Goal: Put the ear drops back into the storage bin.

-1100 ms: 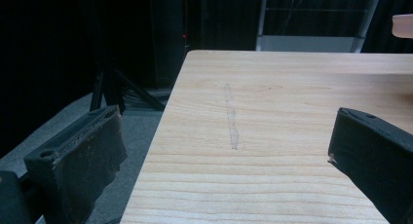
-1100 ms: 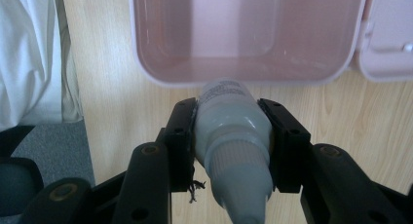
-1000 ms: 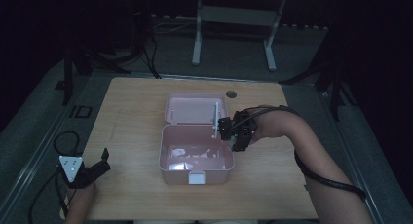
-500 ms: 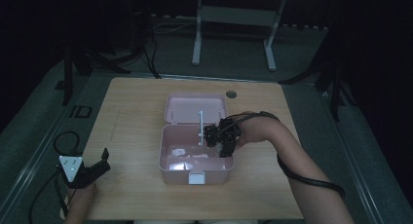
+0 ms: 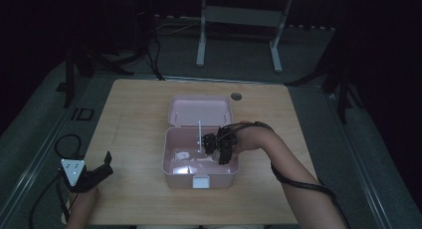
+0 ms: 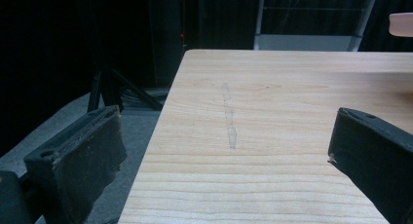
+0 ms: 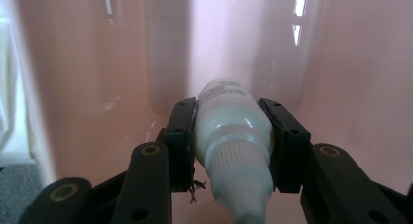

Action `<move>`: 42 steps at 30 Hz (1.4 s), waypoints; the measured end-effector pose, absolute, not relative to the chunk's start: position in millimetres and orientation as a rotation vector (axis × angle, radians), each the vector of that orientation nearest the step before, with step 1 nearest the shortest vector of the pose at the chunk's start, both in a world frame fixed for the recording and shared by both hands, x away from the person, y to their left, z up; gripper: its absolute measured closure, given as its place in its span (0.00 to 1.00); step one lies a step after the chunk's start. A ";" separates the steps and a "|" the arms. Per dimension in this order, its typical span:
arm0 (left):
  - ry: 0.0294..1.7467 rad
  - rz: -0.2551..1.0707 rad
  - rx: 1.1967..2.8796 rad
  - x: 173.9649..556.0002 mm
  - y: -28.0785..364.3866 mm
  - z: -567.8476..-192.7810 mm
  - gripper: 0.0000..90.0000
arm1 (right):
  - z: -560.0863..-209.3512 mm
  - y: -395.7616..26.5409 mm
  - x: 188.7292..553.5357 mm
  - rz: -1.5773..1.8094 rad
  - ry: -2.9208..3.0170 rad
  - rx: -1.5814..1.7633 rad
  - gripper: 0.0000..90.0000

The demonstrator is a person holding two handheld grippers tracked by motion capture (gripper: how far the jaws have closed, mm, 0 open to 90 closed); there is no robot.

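Gripping a white bottle point(image 7: 233, 136) — right gripper point(image 7: 233, 146) clamped on it, both pads pressed against the body just past the ribbed collar. Bottle's long axis running along the jaws' own line in the right gripper view: flat labelled base pointing away toward 12 o'clock at the pink wall, ribbed neck and nozzle end pointing back to 6 o'clock, toward the camera. Bottle sitting inside the pink box point(image 7: 73, 78), pink walls close on all sides.

Seen from the high view: right gripper point(image 5: 211, 145) down in the open pink box point(image 5: 171, 176) at table centre, over its right half, with a thin white stem point(image 5: 199, 134) rising from the grip roughly upright, tilted slightly toward 12 o'clock, its top against the raised lid point(image 5: 199, 109) behind. Bottle body itself too small and dark to make out there. Box lid standing open at the 12 o'clock side of the box, white latch point(image 5: 200, 181) at the 6 o'clock side.

Left gripper point(image 5: 94, 174) parked at the table's 8 o'clock corner, well apart from the box — jaws spread wide, nothing between them; in the left gripper view just bare wooden table point(image 6: 272, 136) between the two black pads.
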State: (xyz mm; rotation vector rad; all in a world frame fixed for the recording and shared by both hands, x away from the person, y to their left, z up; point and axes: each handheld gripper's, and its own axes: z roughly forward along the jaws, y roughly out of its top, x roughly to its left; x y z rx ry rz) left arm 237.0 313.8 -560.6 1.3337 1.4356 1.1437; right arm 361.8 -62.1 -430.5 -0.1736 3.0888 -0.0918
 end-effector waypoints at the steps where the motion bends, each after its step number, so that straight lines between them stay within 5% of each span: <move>1: 1.435 1.143 1.334 237.0 313.7 -560.6 0.00 | -434.0 -61.4 363.0 -0.091 3.090 -0.169 0.66; 42: 1.429 1.143 1.338 237.3 313.2 -560.7 0.00 | -493.7 -53.9 373.9 -0.227 3.133 -0.143 0.62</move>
